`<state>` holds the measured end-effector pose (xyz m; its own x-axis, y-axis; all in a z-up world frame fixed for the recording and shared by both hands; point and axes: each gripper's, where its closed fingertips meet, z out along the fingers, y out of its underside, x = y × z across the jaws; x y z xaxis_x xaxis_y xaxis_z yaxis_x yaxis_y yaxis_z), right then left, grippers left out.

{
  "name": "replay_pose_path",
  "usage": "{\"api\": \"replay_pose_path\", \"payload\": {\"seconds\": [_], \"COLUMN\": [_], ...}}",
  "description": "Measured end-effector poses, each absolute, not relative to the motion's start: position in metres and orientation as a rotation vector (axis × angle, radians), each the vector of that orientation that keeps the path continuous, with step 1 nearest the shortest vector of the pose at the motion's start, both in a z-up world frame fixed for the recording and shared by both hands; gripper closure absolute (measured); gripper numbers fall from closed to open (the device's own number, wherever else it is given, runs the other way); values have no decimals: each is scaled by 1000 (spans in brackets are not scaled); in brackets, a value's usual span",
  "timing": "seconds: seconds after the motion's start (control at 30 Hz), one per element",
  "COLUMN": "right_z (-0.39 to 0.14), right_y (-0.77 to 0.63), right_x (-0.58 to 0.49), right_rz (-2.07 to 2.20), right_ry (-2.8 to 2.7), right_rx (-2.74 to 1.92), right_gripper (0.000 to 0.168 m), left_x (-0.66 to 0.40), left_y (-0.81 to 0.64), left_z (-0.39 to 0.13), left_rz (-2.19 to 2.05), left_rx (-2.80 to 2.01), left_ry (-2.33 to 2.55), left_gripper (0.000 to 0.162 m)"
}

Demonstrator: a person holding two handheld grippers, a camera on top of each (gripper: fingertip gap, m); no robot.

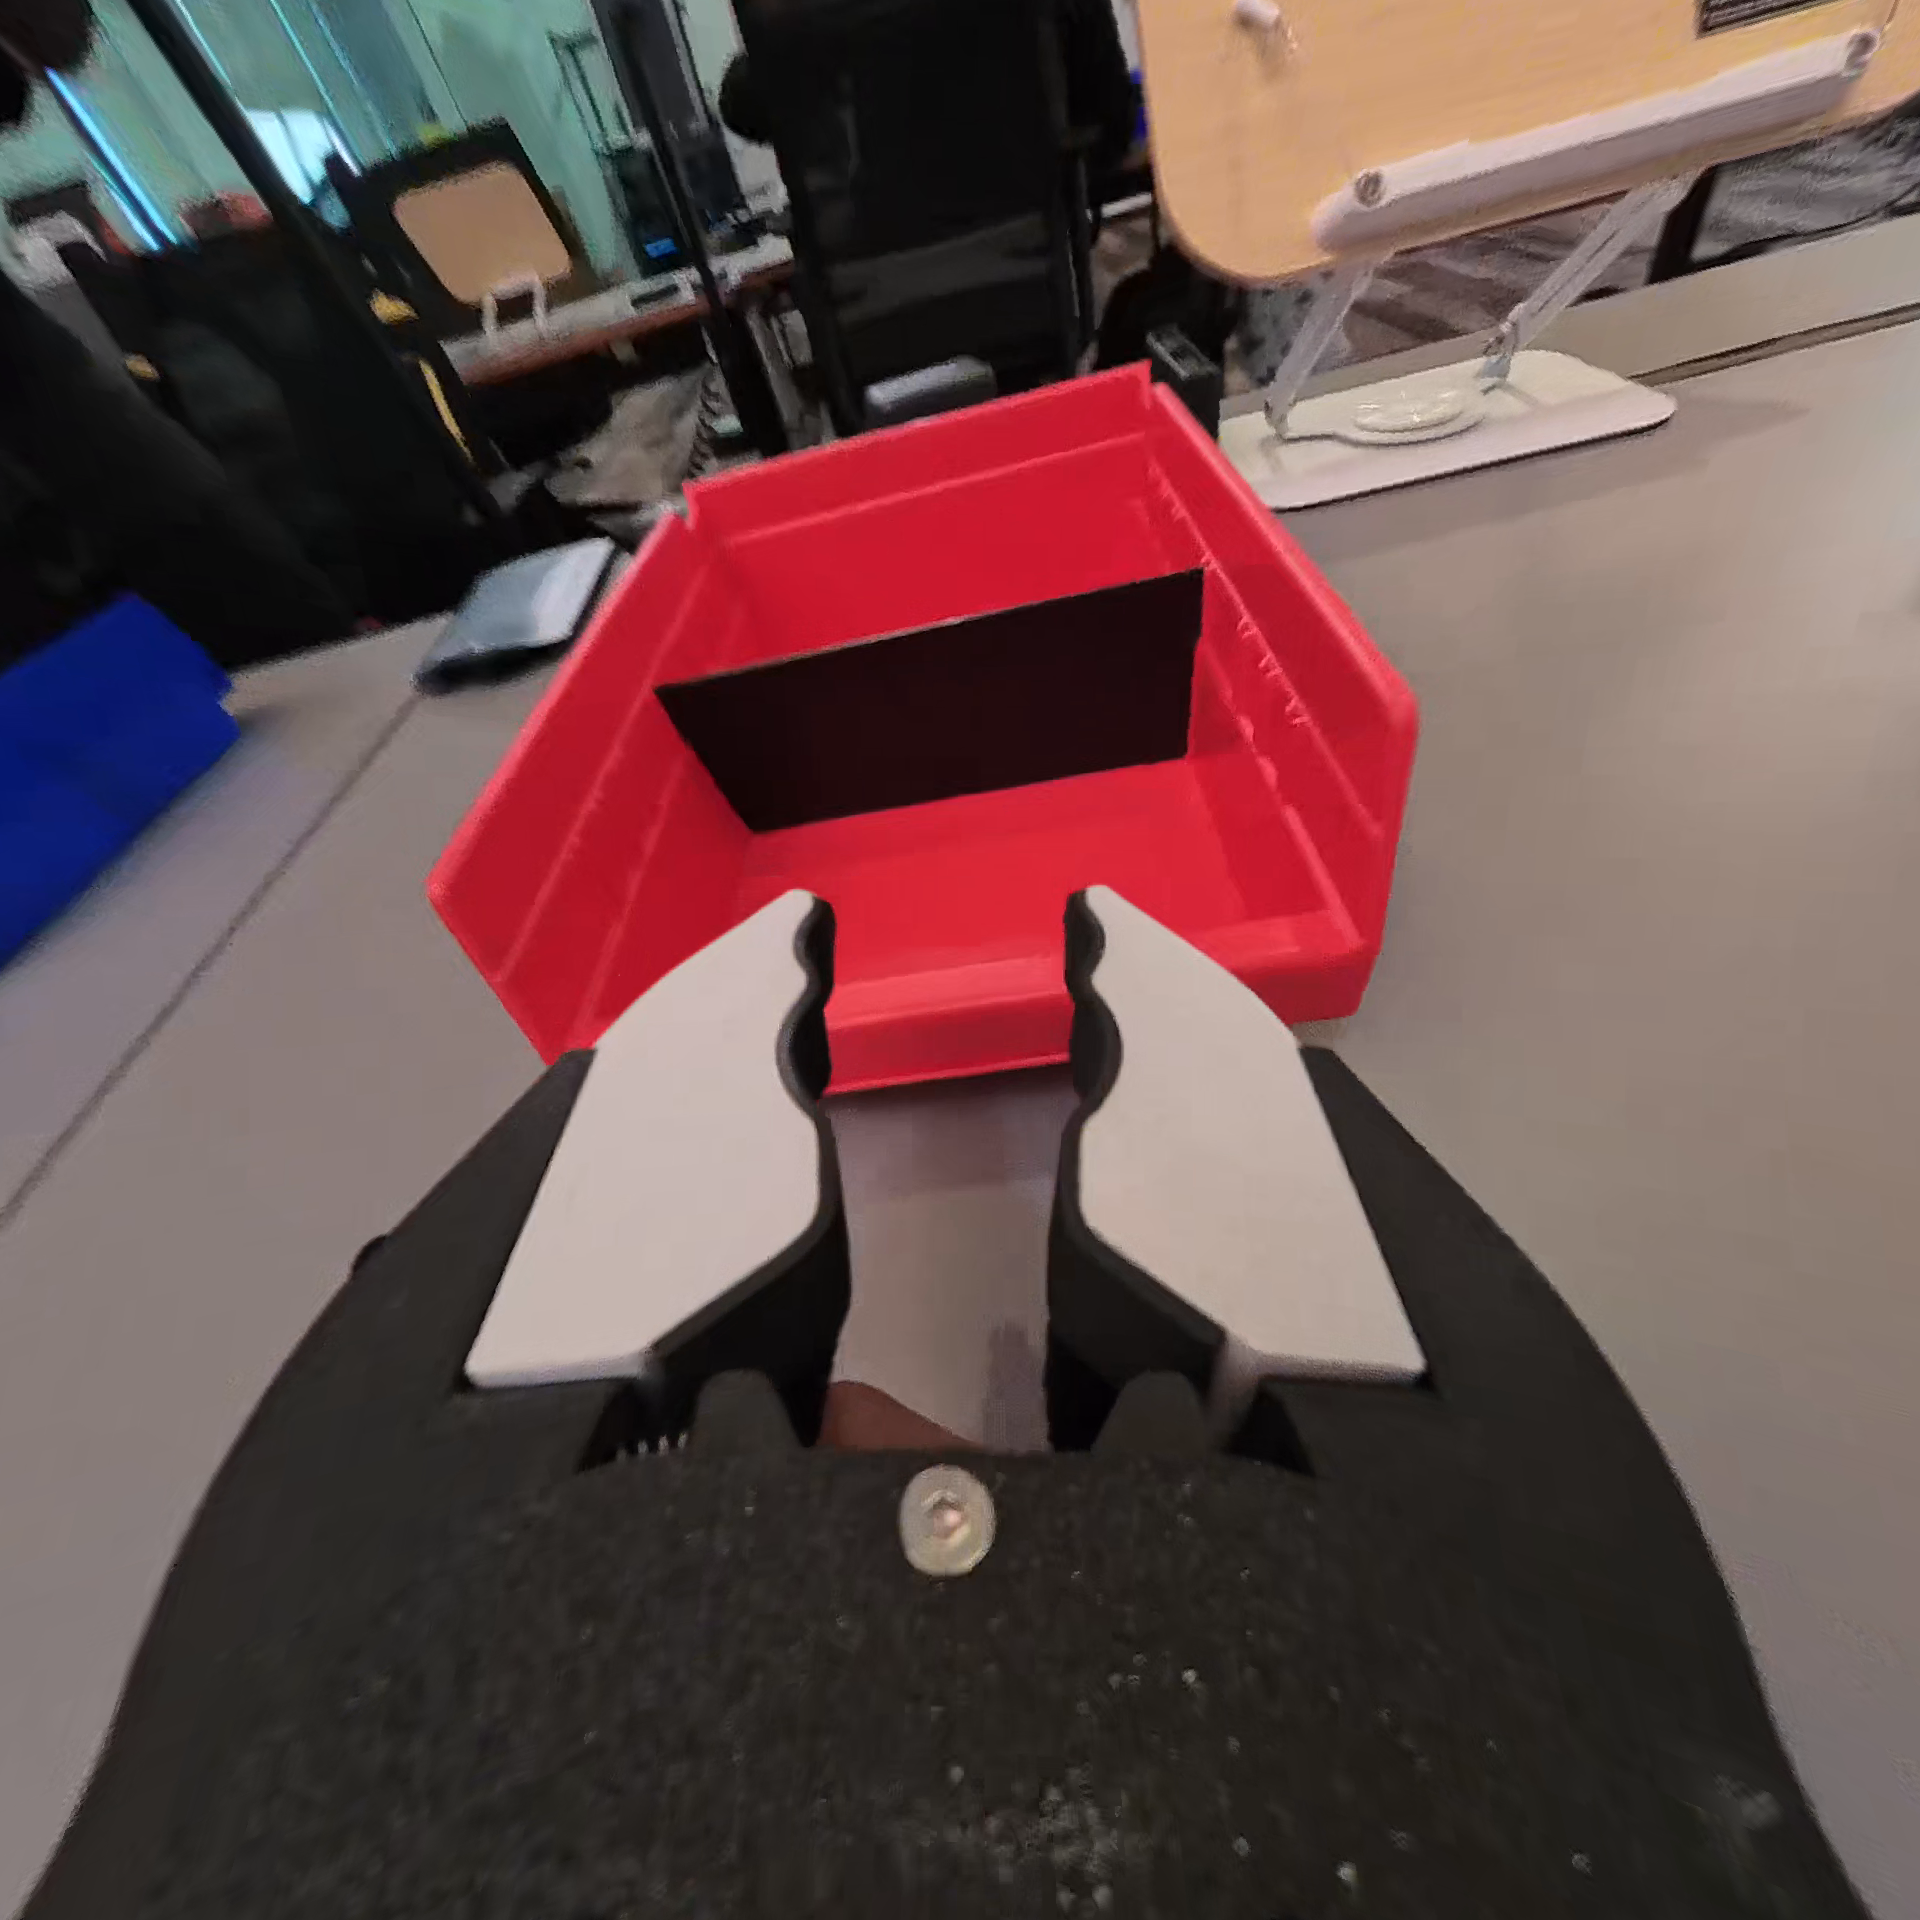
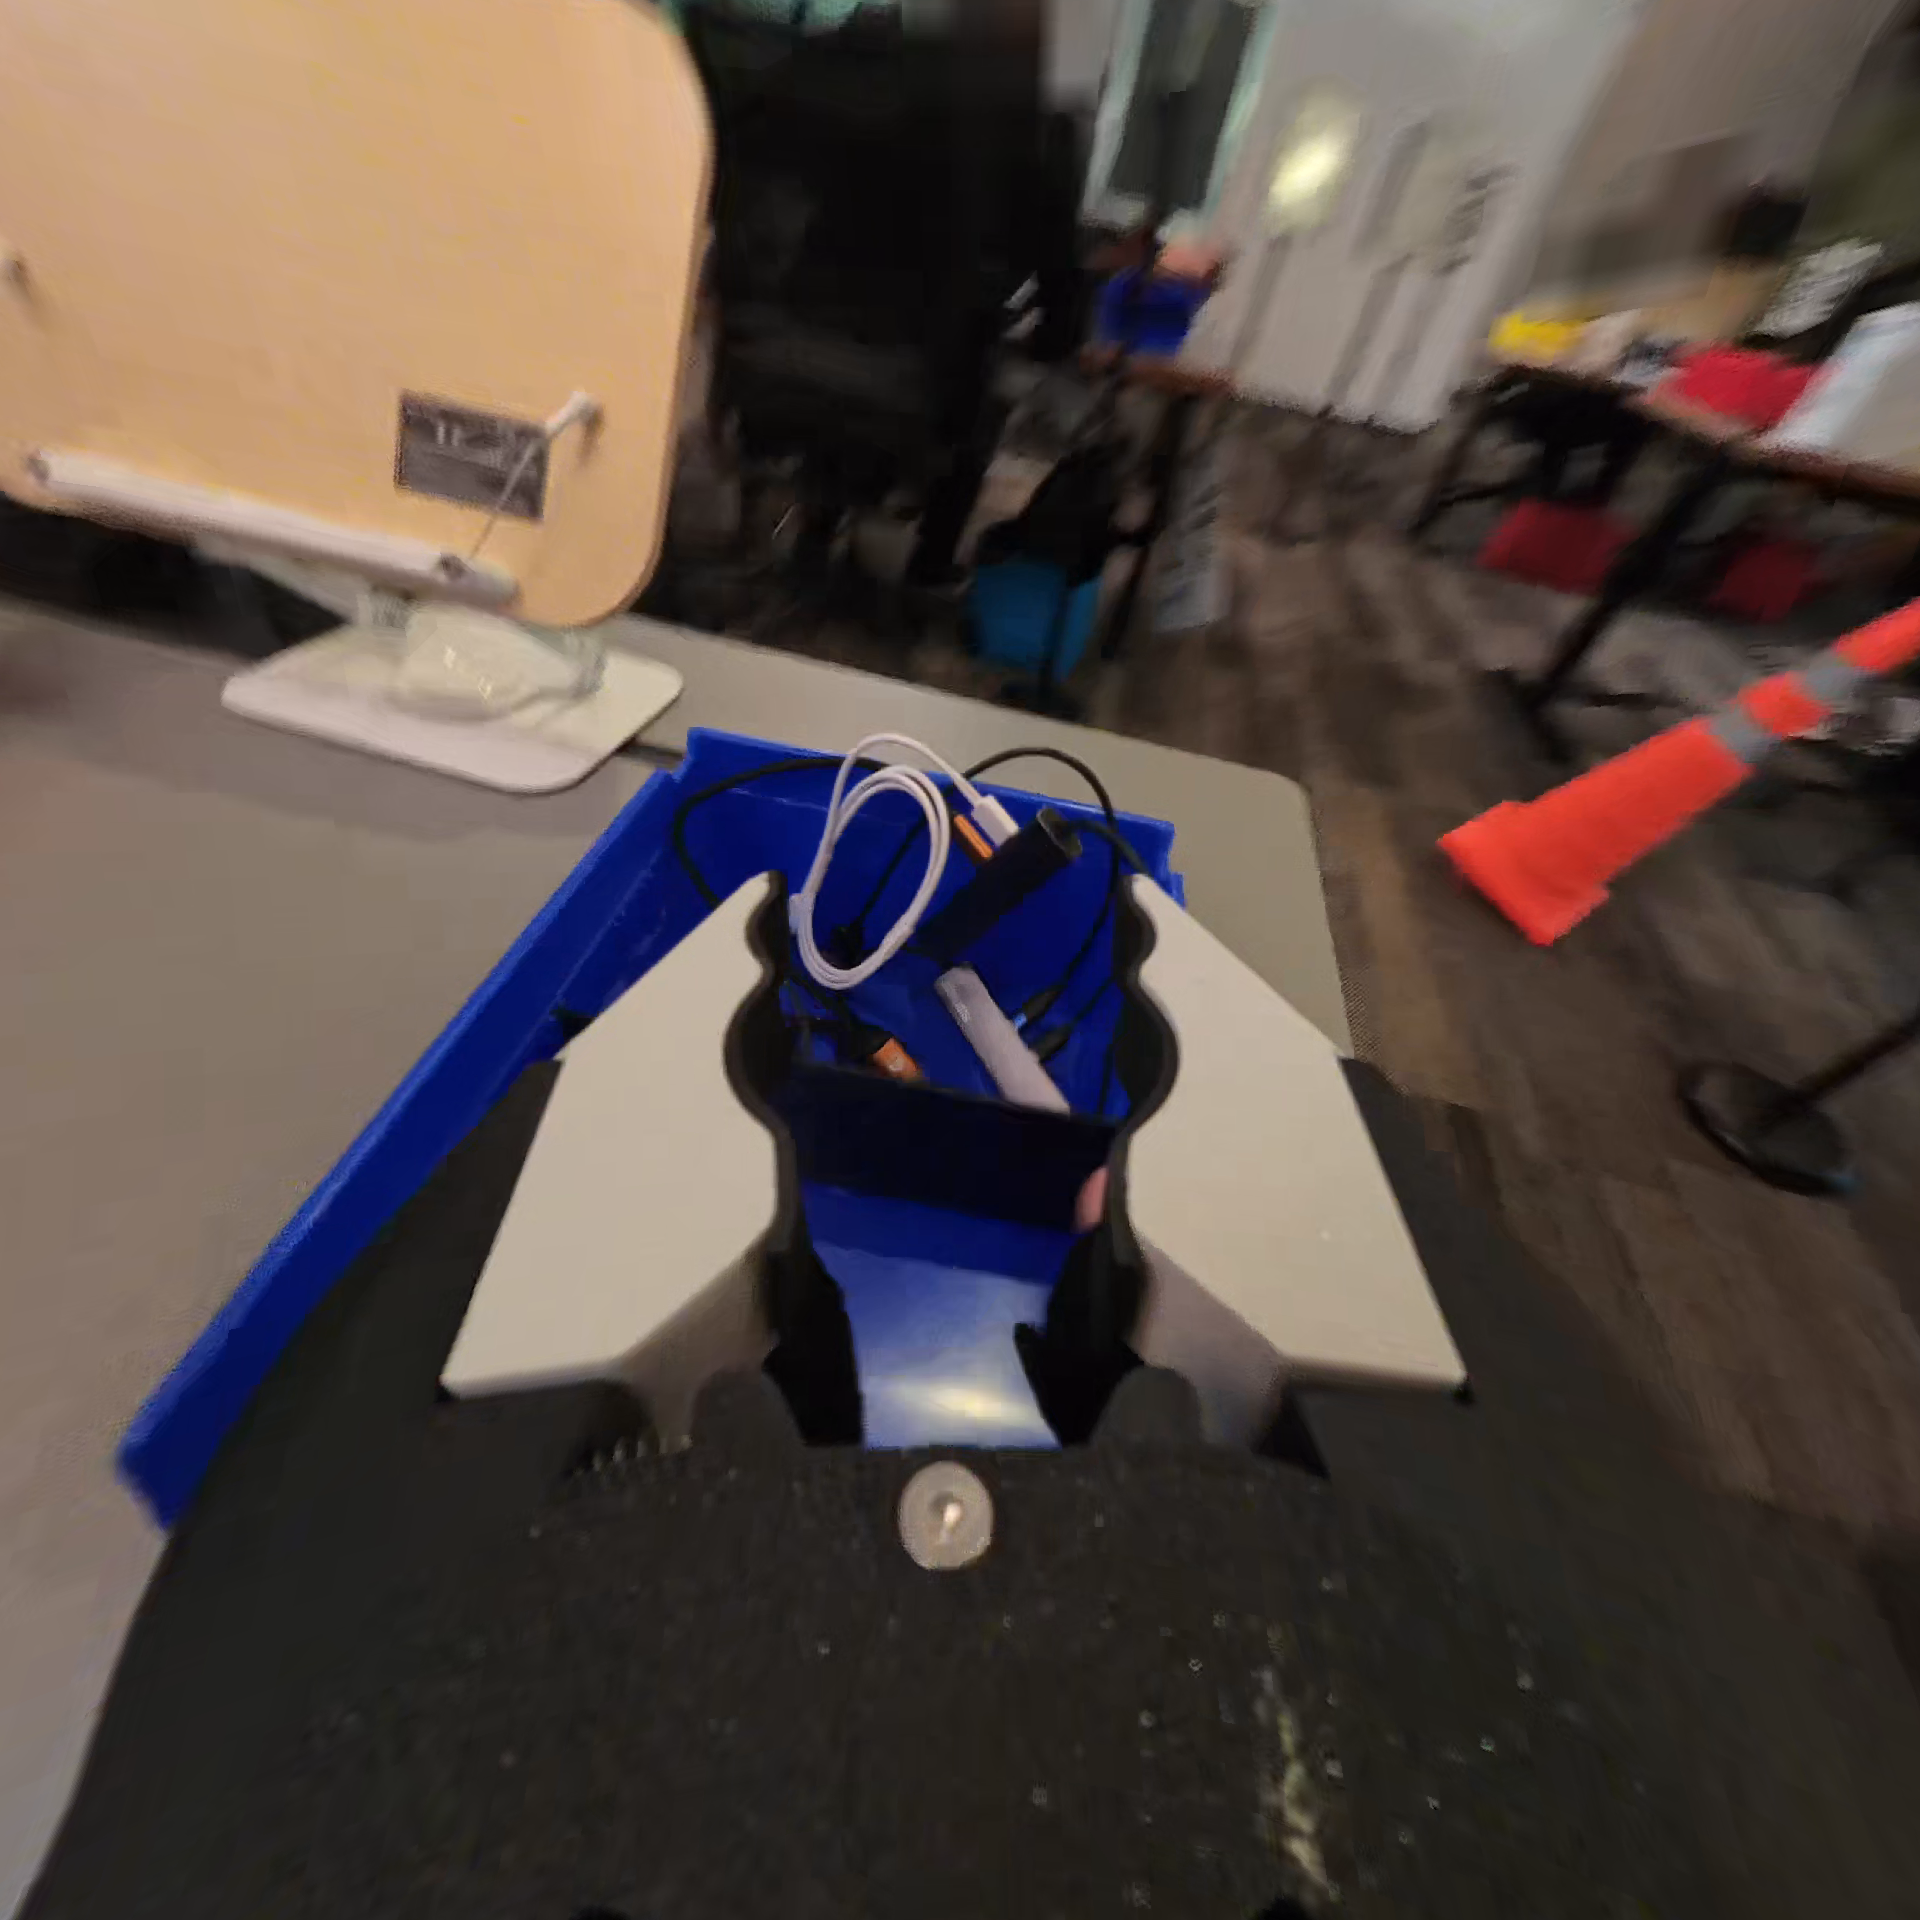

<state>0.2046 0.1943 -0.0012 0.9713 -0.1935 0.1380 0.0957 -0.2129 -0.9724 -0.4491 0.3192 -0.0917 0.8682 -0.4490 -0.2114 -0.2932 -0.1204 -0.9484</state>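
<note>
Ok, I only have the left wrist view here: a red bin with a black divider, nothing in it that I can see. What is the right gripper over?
Observer: The right gripper hangs open over a blue bin on the grey table.
Operator: Is that bin bare like the red one?
Observer: No. Its far compartment holds a coiled white cable, black cables and a white pen-like stick.
Operator: Does it have a divider too?
Observer: Yes, a dark divider crosses it, just below the fingertips.
Operator: Anything beyond the table edge?
Observer: An orange cone lies tipped on the floor to the right.
</note>
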Motion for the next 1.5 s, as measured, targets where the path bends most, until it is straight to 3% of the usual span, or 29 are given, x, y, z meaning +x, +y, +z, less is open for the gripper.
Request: {"api": "replay_pose_path", "payload": {"seconds": [0.07, 0.17, 0.23, 0.33, 0.8, 1.23, 1.5], "right_z": [-31, -72, -93, -119, -128, -122, -104], "right_y": [168, 137, 122, 107, 113, 104, 148], "right_x": [172, 137, 125, 128, 115, 108, 31], "right_rz": [-209, -102, -80, -67, 57, -30, 8], "right_ry": [138, 248, 253, 298, 455, 313, 219], "right_rx": [-1743, -1741, -1744, -1814, -1841, -1854, -1810], "right_gripper": [124, 120, 117, 109, 87, 88, 90], "left_x": [-458, -474, -473, -449, -464, -464, -448], "left_y": [329, 342, 343, 331, 323, 318, 313], "left_z": [-99, -107, -115, -119, -141, -137, -135], "left_rz": [-217, -252, -293, -438, -225, -307, -360], "left_rx": [-1755, -1778, -1806, -1845, -1957, -1994, -1981], "left_ry": [525, 469, 469, 511, 569, 486, 531], "left_gripper": [119, 120, 109, 112, 100, 100, 94]}}
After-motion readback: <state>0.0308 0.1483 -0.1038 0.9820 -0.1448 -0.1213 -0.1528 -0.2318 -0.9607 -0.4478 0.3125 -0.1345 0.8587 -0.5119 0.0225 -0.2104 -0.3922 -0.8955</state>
